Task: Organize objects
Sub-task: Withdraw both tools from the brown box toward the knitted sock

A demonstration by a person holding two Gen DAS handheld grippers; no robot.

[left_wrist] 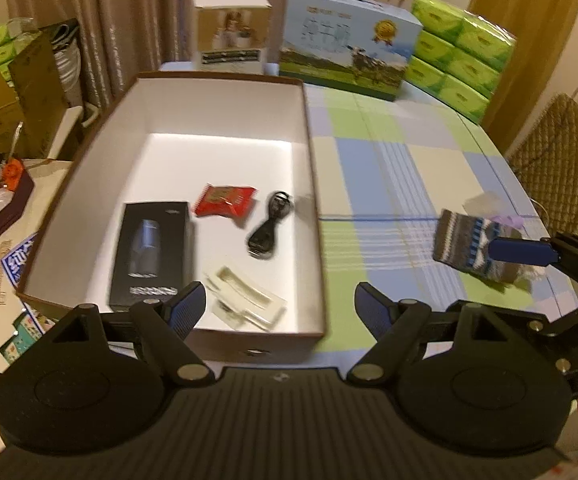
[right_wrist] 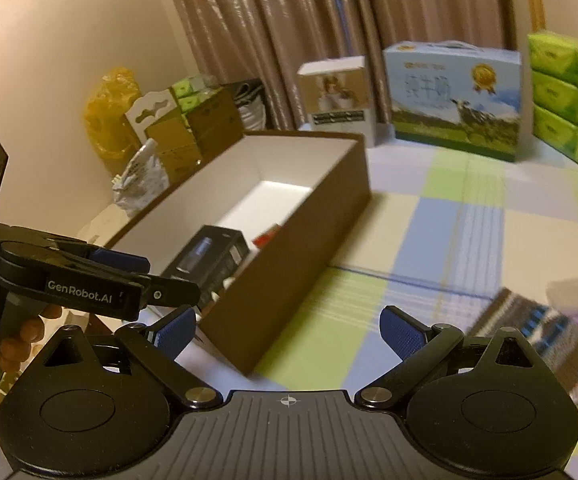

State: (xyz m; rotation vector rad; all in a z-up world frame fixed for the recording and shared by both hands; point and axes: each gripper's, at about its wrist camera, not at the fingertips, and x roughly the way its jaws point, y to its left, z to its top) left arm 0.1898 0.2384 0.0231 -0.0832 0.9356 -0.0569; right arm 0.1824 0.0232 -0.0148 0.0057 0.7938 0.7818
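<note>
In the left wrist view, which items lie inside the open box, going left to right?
Black product box → white plastic tray piece → red snack packet → black cable.

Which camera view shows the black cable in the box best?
The left wrist view: the black cable lies fully visible on the box floor beside the red packet. In the right wrist view the box wall hides it.
</note>
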